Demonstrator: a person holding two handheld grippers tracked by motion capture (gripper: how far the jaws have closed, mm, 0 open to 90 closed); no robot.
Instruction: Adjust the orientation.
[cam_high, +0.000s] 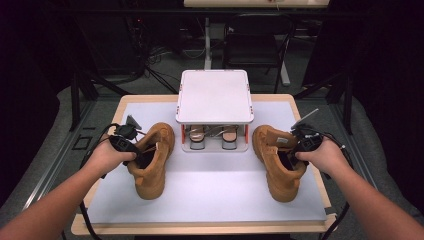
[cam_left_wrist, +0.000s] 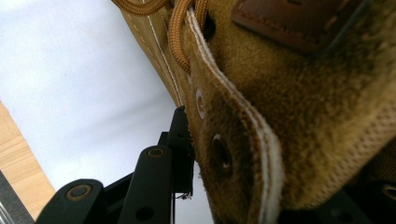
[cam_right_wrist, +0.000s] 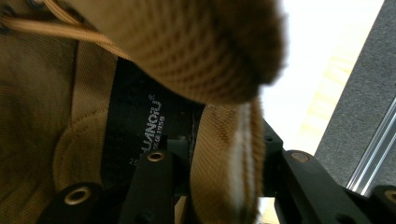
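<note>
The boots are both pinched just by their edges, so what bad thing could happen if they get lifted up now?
Each gripper holds only a thin edge. The left gripper pinches the eyelet flap of the left boot, which could bend or slip free. The right gripper clamps the soft collar of the right boot, so that heavy boot may tip and swing. The shoe rack stands close between them, and a swinging toe might knock it.
</note>
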